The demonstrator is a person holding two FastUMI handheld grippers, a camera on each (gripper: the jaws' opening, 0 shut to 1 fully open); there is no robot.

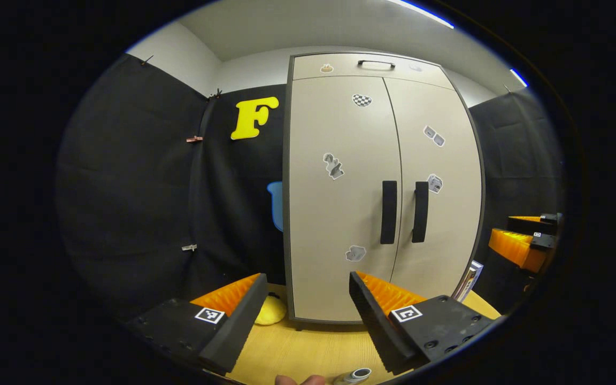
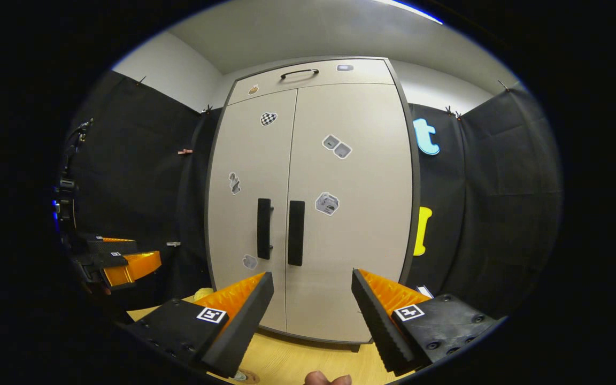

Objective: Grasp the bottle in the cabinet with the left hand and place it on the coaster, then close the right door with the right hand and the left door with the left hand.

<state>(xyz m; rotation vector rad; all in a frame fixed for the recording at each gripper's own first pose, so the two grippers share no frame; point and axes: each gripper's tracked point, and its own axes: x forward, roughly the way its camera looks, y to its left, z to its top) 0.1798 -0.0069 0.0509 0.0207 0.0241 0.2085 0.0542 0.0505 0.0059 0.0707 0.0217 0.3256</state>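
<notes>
No words, brand names or numbers can be read anywhere. The cabinet (image 2: pixel 308 203) doors carry small picture stickers (image 2: pixel 327 203), among them a checkered one (image 1: pixel 362 100), but any print on them is too small to make out. Each gripper finger bears a square black-and-white code tag (image 1: pixel 209 315), a pattern rather than letters.
</notes>
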